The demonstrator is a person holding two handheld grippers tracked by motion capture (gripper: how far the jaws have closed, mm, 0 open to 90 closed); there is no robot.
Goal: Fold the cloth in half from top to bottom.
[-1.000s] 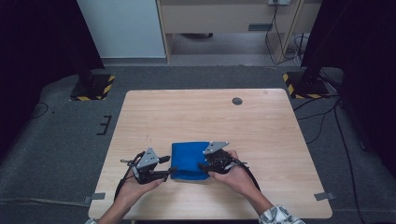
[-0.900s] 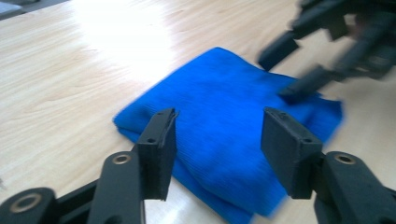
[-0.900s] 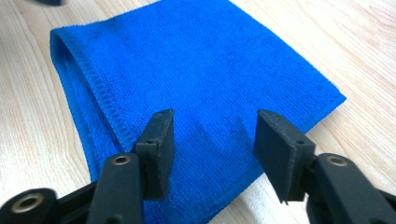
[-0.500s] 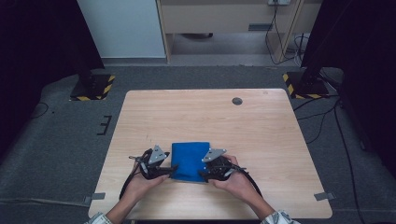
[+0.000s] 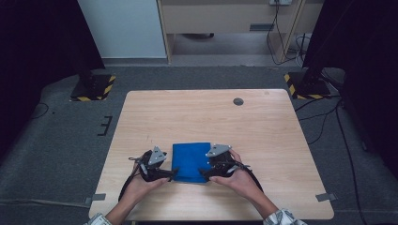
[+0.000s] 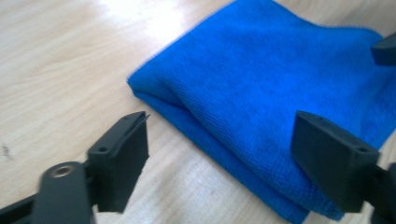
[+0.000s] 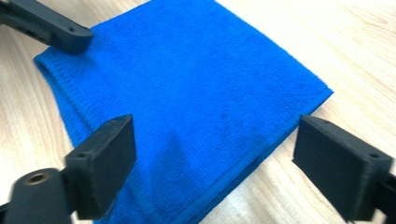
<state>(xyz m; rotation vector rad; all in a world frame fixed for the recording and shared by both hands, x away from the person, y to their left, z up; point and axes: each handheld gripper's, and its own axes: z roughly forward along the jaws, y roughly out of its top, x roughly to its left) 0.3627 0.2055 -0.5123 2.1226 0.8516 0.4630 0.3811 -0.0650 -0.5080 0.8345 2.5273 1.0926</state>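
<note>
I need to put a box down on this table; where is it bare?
The table is bare from the folded blue cloth to the far edge, and along both sides. Crowded: the near middle, where the left gripper and right gripper flank the cloth.

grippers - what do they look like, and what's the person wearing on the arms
Both the left gripper and the right gripper are black, each topped by a grey three-cornered plate, with two blocky black jaws bearing small holes. A black cable loops from the left one. Plaid cuffs show at the wrists.
</note>
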